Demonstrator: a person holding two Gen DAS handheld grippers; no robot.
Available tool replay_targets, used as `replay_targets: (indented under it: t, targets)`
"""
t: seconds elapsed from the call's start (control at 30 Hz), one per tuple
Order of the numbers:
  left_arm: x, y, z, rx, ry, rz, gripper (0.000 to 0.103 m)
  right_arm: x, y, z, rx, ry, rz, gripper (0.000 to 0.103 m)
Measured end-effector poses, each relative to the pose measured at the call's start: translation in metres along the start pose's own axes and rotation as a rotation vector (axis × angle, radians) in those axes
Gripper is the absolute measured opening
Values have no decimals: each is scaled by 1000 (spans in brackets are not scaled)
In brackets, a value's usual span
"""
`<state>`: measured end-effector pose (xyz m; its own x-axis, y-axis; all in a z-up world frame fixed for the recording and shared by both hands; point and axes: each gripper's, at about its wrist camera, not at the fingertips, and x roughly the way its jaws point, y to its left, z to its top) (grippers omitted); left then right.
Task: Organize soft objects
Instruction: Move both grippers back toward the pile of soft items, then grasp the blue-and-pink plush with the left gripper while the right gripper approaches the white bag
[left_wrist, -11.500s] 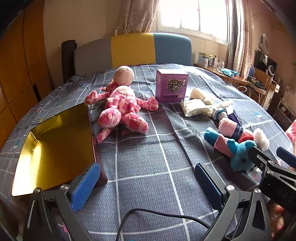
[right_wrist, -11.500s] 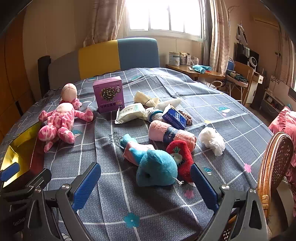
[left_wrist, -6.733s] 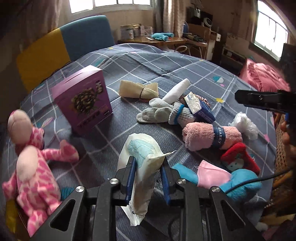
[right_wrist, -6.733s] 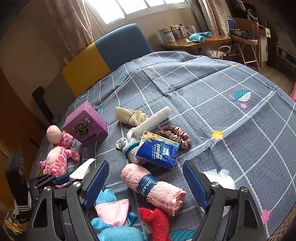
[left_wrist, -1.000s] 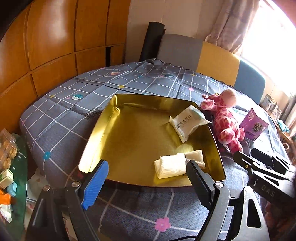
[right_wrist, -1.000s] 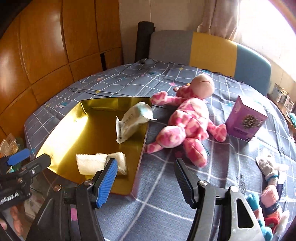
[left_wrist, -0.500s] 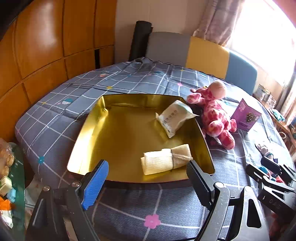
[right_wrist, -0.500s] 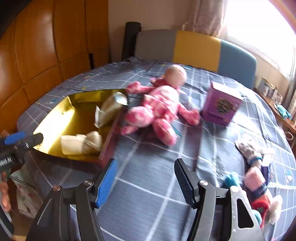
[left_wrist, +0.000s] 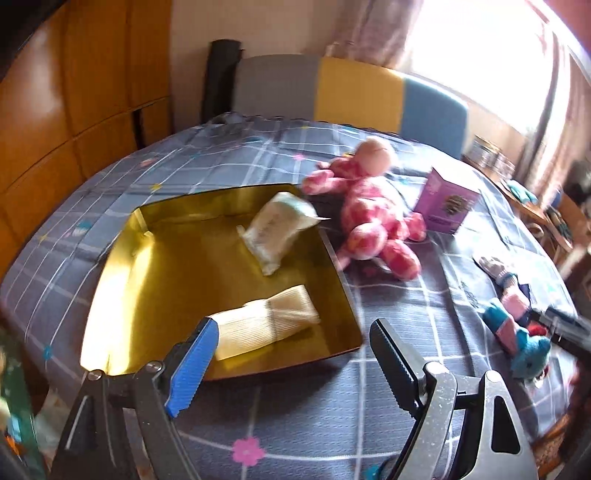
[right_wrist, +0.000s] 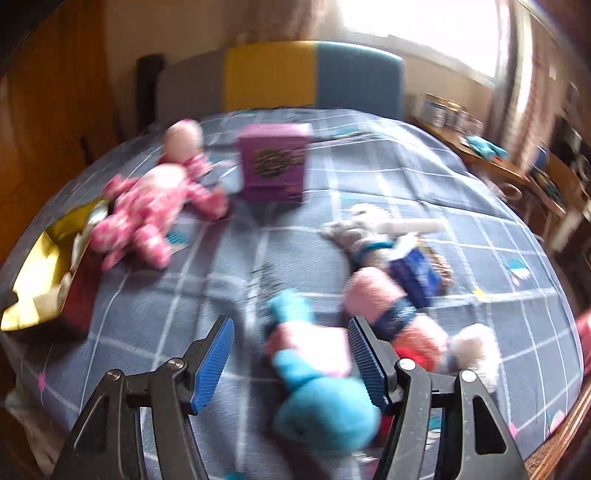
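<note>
The left hand-held gripper (left_wrist: 291, 363) hangs over the near rim of the gold tray (left_wrist: 110, 295), its jaws wide and just easing inward, with nothing between them. In the tray lie a cream rolled cloth (left_wrist: 264, 325), its near end partly covered by the blue left pad, and a white soft pack (left_wrist: 275, 230) leaning at the far right corner. Right of the tray, on the grey checked bedspread (left_wrist: 314, 424), lies the pink plush doll (left_wrist: 373, 221), then the purple box (left_wrist: 445, 206).

The right hand-held gripper (right_wrist: 290, 365) is about half open and holds nothing; its pads stand either side of the blue plush toy (right_wrist: 321, 398), whether touching it cannot be told through the blur. Right of that toy sit a pink rolled towel (right_wrist: 384, 299), a blue tissue pack (right_wrist: 415, 275) and a white fluffy thing (right_wrist: 474, 350), all smeared. From this side the tray shows only as a gold sliver at the left edge.
</note>
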<state>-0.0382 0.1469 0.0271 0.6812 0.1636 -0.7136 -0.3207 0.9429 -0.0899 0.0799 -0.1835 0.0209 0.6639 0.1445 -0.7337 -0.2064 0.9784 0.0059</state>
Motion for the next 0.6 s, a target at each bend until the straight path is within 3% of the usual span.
replay_targets:
  t: [0.1, 0.23, 0.43, 0.5, 0.6]
  targets:
    - [4, -18, 5, 61, 2, -25, 84, -6, -42, 6, 122, -15, -46, 65]
    - [17, -45, 11, 122, 63, -144, 81, -12, -80, 2, 191, 10, -89, 65]
    - [45, -96, 21, 177, 165, -303, 63, -20, -106, -15, 173, 65, -97, 65]
    - [50, -117, 23, 196, 184, -354, 50, -21, -106, -22, 155, 73, -107, 65]
    - [60, -158, 24, 236, 242, -470, 49, -21, -112, -29, 170, 76, -108, 65]
